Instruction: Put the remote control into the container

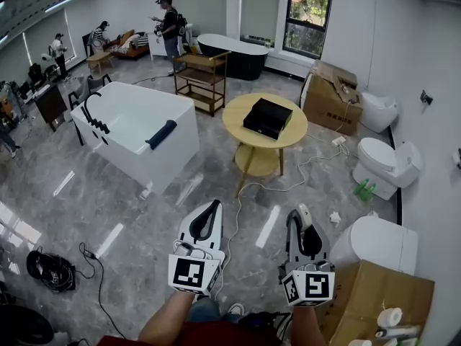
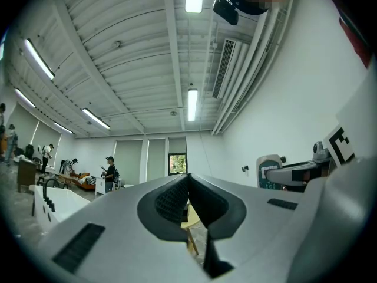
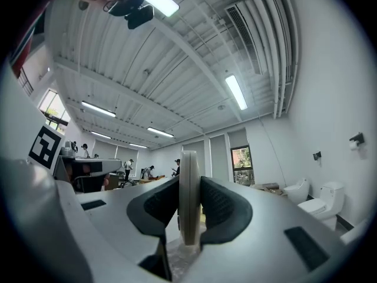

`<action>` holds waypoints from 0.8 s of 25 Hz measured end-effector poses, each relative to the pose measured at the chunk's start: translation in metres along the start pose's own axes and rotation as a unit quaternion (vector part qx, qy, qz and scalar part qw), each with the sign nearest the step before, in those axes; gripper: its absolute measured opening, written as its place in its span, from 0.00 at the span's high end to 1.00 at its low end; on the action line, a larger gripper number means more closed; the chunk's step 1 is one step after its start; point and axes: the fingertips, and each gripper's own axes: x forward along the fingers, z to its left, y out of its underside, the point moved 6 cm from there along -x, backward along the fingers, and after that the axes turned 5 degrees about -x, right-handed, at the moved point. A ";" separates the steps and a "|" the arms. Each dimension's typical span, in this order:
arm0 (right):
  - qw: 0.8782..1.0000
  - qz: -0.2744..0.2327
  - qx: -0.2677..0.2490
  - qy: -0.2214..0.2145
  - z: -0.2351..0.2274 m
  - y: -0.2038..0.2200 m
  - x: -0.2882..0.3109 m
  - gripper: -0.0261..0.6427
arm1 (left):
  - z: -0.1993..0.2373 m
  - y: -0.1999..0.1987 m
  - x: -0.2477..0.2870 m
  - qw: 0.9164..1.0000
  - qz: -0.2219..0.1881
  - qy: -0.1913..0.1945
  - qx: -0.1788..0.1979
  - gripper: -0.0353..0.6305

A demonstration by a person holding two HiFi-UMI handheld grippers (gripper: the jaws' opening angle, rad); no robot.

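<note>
The remote control [image 3: 189, 196] stands on edge, clamped between the jaws of the right gripper [image 1: 302, 220], its pale tip poking out past them. Beside it, the left gripper [image 1: 211, 210] has its jaws together on nothing. Well ahead, a black box [image 1: 267, 117] sits on a round yellow table [image 1: 236, 121].
</note>
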 end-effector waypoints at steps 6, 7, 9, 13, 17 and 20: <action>1.000 0.001 -0.008 -0.006 0.001 0.007 0.044 0.78 | 0.026 0.010 0.034 1.000 0.008 0.002 0.001 0.92; 1.000 0.004 -0.007 -0.004 0.003 0.008 0.053 0.79 | 0.033 0.012 0.041 1.000 0.015 0.003 0.004 0.92; 1.000 0.008 -0.007 -0.001 0.007 0.010 0.072 0.78 | 0.047 0.015 0.053 1.000 0.027 0.005 0.009 0.92; 1.000 0.007 -0.009 0.003 0.018 0.012 0.111 0.79 | 0.077 0.016 0.079 1.000 0.012 0.014 0.002 0.92; 1.000 0.004 -0.014 0.001 0.032 0.017 0.147 0.78 | 0.110 0.021 0.099 1.000 0.023 0.021 0.003 0.92; 1.000 0.006 -0.013 0.008 0.038 0.019 0.170 0.78 | 0.130 0.024 0.115 0.999 0.026 0.026 0.003 0.92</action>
